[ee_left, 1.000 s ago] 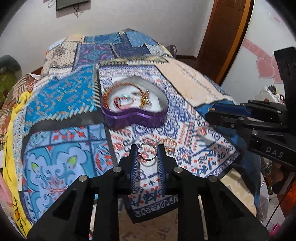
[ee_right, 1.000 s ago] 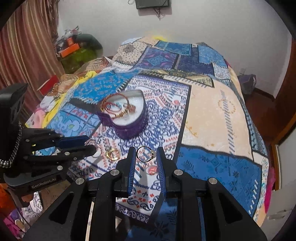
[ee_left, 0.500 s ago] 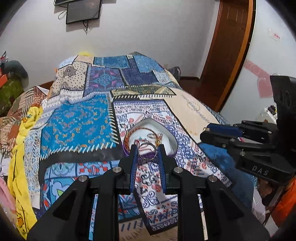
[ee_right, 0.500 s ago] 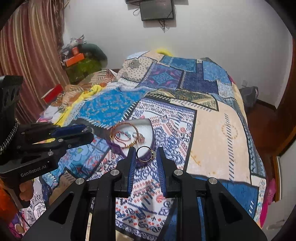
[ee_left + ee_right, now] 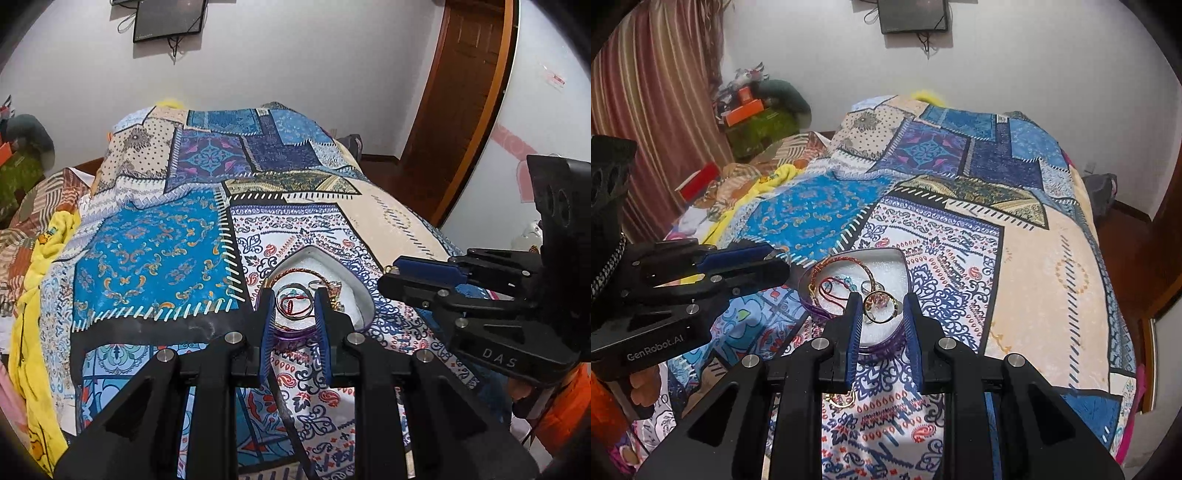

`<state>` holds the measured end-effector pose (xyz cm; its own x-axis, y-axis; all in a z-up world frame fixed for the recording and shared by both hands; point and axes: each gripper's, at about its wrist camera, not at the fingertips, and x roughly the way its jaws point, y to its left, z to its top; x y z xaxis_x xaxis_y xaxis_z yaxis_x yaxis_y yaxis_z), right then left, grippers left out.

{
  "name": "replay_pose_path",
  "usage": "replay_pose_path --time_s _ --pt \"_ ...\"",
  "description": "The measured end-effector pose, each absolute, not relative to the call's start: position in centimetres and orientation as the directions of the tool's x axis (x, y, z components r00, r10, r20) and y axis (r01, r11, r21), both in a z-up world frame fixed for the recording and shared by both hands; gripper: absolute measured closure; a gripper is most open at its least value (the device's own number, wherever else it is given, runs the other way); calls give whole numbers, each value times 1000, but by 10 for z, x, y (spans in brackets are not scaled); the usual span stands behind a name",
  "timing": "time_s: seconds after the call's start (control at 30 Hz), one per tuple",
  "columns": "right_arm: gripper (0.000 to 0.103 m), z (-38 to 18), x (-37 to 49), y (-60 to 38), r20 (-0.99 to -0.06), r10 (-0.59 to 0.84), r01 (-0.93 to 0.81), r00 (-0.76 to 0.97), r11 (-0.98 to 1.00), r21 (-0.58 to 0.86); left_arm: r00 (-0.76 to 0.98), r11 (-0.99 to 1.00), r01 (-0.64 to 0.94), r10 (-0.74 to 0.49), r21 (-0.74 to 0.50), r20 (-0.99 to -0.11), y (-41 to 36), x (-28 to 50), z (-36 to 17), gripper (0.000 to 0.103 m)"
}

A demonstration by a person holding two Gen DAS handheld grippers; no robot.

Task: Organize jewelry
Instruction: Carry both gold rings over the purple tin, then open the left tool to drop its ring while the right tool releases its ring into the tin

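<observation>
Item 1. Left gripper [image 5: 294, 306]: fingers pinch a silver ring [image 5: 294, 300] by its rim, upright between the blue pads. A second ago it hung low over the bedspread, short of the box; now it sits over the box's near edge.

Item 2. Right gripper [image 5: 880, 307]: fingers pinch a gold ring [image 5: 881, 306] the same way. It too has come forward from the near bedspread to above the box.

Item 3. Loose gold piece [image 5: 841, 399]: lies on the bedspread [image 5: 1034, 266] below the right gripper, not yet collected.

Item 4. Box [image 5: 895, 258]: heart-shaped, purple wall, white lining, on the patterned panel. Holds a bangle [image 5: 846, 260], red cord, small rings.

Item 5. Beyond: wall screen [image 5: 913, 14], curtain [image 5: 650, 110].

Note: both rings appear carried to the drop point; release into the box looks like the next step, judged from position alone. One stray piece at least remains.
</observation>
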<state>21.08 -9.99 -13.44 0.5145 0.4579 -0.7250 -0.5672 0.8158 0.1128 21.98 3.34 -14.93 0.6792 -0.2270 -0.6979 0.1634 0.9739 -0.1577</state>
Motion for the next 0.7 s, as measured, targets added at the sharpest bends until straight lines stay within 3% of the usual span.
replay_pose_path --time_s 0.7 --pt "83 -158 222 -81 -785 444 -604 433 789 113 629 968 167 -251 -186 -736 34 250 -181 83"
